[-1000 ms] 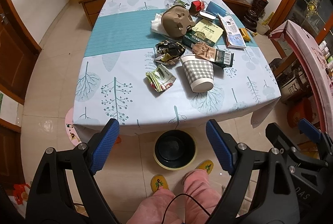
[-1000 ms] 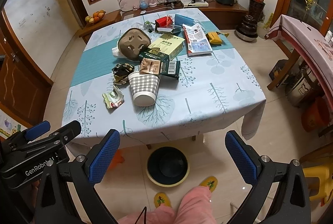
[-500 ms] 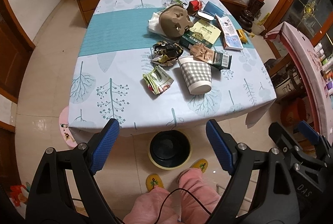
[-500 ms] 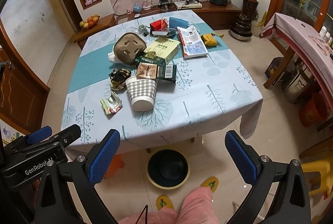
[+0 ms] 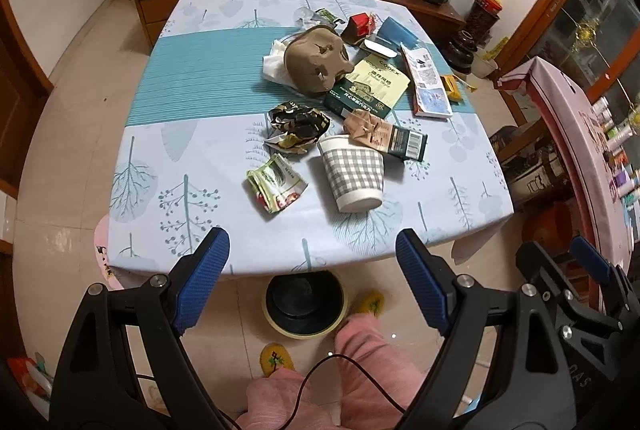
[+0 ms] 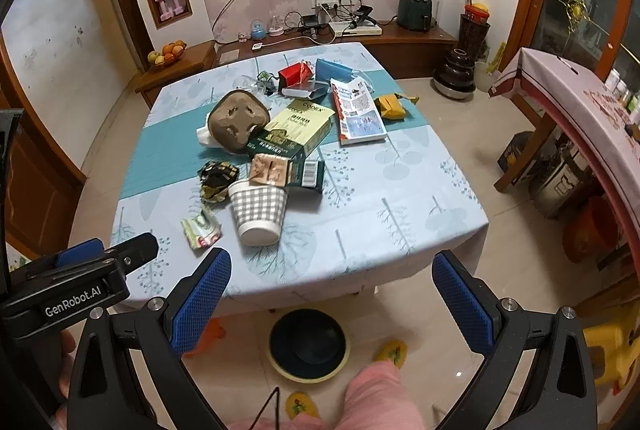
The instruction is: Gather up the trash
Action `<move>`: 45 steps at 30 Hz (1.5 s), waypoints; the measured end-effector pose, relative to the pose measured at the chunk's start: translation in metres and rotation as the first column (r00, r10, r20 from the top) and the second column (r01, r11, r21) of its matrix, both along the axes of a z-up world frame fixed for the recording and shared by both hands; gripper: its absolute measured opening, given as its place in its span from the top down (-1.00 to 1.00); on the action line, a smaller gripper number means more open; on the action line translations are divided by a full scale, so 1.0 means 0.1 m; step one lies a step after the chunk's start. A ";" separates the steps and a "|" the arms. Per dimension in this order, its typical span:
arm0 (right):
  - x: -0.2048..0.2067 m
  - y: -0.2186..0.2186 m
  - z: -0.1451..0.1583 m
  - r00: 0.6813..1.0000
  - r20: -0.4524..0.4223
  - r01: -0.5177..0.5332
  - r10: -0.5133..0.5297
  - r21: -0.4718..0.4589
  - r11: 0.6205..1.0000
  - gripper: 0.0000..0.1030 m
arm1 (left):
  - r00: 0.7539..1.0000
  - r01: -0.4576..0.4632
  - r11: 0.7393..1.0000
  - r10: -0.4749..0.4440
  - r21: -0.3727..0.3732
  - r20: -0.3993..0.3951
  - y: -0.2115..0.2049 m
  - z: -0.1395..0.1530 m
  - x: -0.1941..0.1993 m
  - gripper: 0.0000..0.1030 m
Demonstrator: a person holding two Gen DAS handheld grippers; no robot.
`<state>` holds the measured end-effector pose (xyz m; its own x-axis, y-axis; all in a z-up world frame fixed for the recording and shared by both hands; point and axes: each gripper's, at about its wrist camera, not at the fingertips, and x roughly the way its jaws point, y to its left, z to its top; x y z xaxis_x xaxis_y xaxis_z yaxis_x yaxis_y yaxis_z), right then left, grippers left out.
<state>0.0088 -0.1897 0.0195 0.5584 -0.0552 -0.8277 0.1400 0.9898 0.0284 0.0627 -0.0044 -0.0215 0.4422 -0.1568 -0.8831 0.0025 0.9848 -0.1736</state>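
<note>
Room: living room with pale tiled floor, a square table (image 5: 208, 150) under a light-blue tree-print cloth crossed by a teal band, a wooden sideboard along the far wall at frame top
Trash: loose litter clustered right of the table's centre, in the middle of both views
Checked cup (image 5: 354, 176) (image 6: 260, 214): grey-and-white paper cup lying on its side, its closed base toward the camera, nearest the near table edge
Green wrapper (image 5: 276, 184) (image 6: 201, 228): crumpled, just left of the cup, apart from it
Dark foil wrapper (image 5: 298, 124) (image 6: 218, 178): crumpled black-and-gold, beyond the green one, close to the cup's mouth
Flat dark carton (image 5: 386, 136) (image 6: 288, 172): barcode end showing, touching the cup's far rim
Green box (image 5: 368, 88) (image 6: 294, 132): cream-and-green, lying flat beyond the carton
Brown moulded tray (image 5: 318, 60) (image 6: 238, 120): upturned pulp piece leaning on the box, white tissue under its left side
Further litter: red carton (image 5: 358, 26) and blue packet (image 6: 334, 72) at the far side, a leaflet (image 6: 358, 114) right of the box
Bin (image 5: 304, 304) (image 6: 307, 344): round, black inside with a yellow rim, on the floor under the near table edge, low centre of frame
Left gripper (image 5: 312, 266): blue-padded fingers wide apart, nothing between them, hanging over the near edge
Right gripper (image 6: 332, 292): fingers wide apart and bare, over the floor before the table
Person: pink trouser legs and yellow slippers at the bottom of both views
</note>
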 end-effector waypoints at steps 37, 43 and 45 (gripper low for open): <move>2.18 -0.42 -1.56 0.693 -0.204 -0.707 0.692 -0.001 0.708 -0.79 | 0.853 -0.317 0.948 0.296 0.024 -0.430 -0.88 -1.80 1.41 -0.30; 2.21 -0.34 -1.62 0.647 -0.201 -0.754 0.735 -0.025 0.657 -0.75 | 0.846 -0.340 0.940 0.319 0.029 -0.428 -0.82 -1.81 1.38 -0.18; 2.20 -0.27 -1.63 0.624 -0.199 -0.775 0.756 -0.035 0.631 -0.74 | 0.842 -0.345 0.938 0.321 0.026 -0.433 -0.80 -1.79 1.34 -0.17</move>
